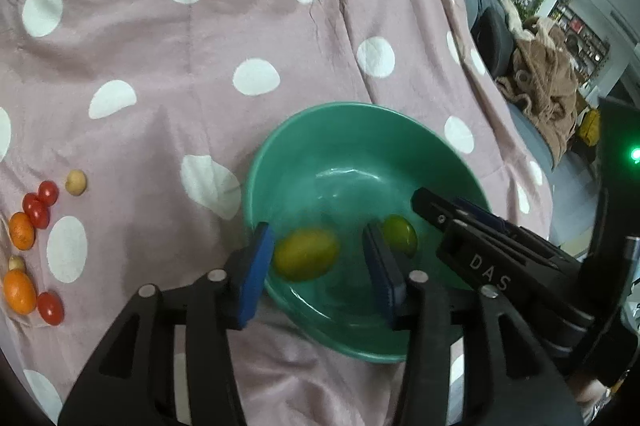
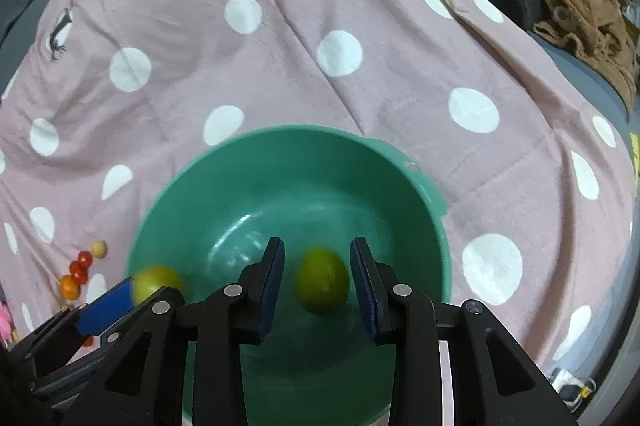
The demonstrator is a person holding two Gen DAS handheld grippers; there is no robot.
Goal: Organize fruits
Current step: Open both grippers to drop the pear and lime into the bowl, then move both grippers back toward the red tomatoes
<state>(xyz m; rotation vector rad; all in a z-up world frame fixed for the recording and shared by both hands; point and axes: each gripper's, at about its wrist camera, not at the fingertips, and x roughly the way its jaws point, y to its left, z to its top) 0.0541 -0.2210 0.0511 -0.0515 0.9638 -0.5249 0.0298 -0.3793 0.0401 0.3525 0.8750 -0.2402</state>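
A green bowl point(image 1: 332, 110) point(image 2: 280, 134) rests on a pink cloth with white dots. My left gripper point(image 1: 316, 238) hangs over the bowl's near left side, open. A blurred yellow-green fruit point(image 1: 306, 254) sits between its blue pads; a clear gap shows on the fruit's right. My right gripper point(image 2: 317, 250) is over the bowl too, open, with a second yellow-green fruit point(image 2: 322, 280) between its pads and a thin gap on each side. Each view also catches the other gripper point(image 1: 440, 210) point(image 2: 106, 310) and the other fruit point(image 1: 400, 236) point(image 2: 154, 284).
Loose fruit lies on the cloth at far left: red cherry tomatoes point(image 1: 40, 204), two small oranges point(image 1: 21, 231), a beige round fruit point(image 1: 76, 182). A grey sofa with a brown blanket point(image 1: 548, 86) borders the cloth on the right.
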